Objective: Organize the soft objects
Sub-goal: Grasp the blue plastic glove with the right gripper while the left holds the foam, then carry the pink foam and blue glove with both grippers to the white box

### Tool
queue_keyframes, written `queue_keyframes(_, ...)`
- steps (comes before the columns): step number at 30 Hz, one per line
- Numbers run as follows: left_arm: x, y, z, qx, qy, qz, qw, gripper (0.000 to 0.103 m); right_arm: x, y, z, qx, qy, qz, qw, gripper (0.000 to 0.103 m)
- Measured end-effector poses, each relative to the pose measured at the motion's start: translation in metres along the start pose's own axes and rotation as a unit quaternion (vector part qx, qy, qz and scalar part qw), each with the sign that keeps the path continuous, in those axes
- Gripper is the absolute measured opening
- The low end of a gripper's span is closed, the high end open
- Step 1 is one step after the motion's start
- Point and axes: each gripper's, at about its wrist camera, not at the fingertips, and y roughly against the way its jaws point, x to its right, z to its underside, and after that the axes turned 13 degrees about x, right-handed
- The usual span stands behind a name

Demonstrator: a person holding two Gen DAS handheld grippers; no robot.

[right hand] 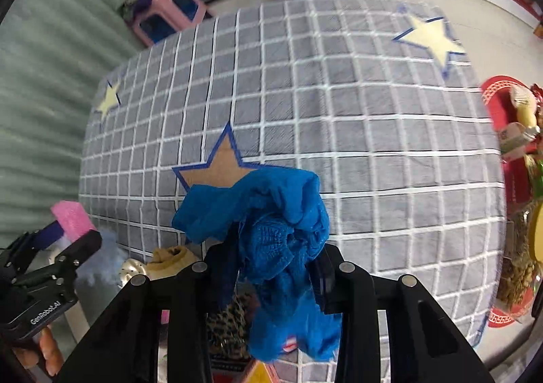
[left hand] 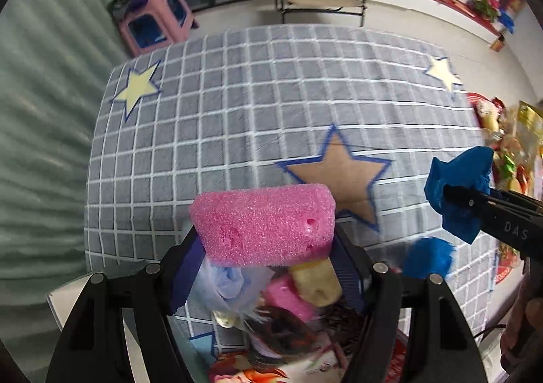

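Observation:
A pink foam block hangs above the grey checked cloth, and my left gripper is shut on its two ends. In the right wrist view the same pink foam block and the left gripper show at the far left. My right gripper is shut on a crumpled blue cloth, lifted off the table. From the left wrist view the blue cloth and the right gripper appear at the right edge.
Under the left gripper lies a pile: a yellow foam piece, a pink piece, pale blue fabric and a blue fluffy item. Red trays with packets line the right side. A brown star marks the cloth.

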Motion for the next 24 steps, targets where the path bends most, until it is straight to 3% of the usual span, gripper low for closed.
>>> queue_keyframes(10, 0.084, 0.066, 0.01, 0.028, -0.072, 0.061, 0.9952, 0.074, 0.029, 0.069, 0.035, 0.022, -0.013, 0.001, 1.0, 0.038)
queue_keyframes(20, 0.178, 0.126, 0.064, 0.031, -0.17, 0.134, 0.9757, 0.074, 0.083, 0.124, 0.085, 0.024, -0.056, 0.004, 0.998, 0.038)
queue_keyframes(24, 0.196, 0.143, 0.088, 0.026, -0.188, 0.151, 0.9701, 0.074, 0.1, 0.138, 0.108, 0.016, -0.072, 0.0, 0.997, 0.038)
